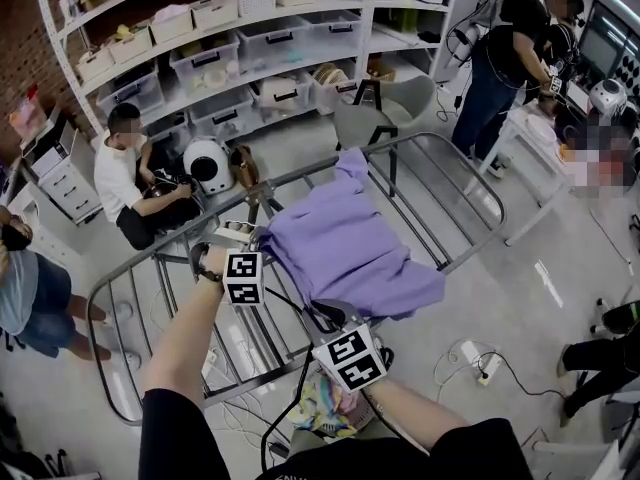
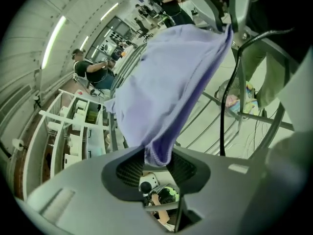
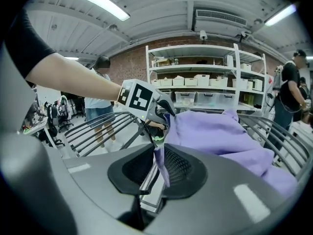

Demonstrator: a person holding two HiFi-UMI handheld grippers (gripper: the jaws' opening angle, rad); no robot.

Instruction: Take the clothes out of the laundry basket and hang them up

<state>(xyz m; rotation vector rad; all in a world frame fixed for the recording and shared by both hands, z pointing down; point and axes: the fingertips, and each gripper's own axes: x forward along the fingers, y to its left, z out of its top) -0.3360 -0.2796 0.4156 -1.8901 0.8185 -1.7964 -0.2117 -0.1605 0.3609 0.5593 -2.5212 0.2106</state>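
Observation:
A purple garment (image 1: pixel 340 248) lies spread over the rails of a grey metal drying rack (image 1: pixel 130 278). My left gripper (image 1: pixel 258 238) is at the garment's left edge. In the left gripper view the bunched hem (image 2: pixel 159 151) hangs between the parted jaws of the left gripper (image 2: pixel 157 163). My right gripper (image 1: pixel 325 316) is at the garment's near edge. Its jaws stand a little apart in the right gripper view (image 3: pixel 159 168), with a thin fold of purple cloth (image 3: pixel 161 165) against one pad. Under the rack, the laundry basket (image 1: pixel 325 408) holds colourful clothes.
A person sits on the floor (image 1: pixel 125 178) beyond the rack and another stands at the left (image 1: pixel 30 288). Shelving with bins (image 1: pixel 250 38) fills the back. A grey chair (image 1: pixel 390 108), a white table (image 1: pixel 540 138) and a standing person (image 1: pixel 505 58) are at the far right. A power strip (image 1: pixel 480 363) lies on the floor.

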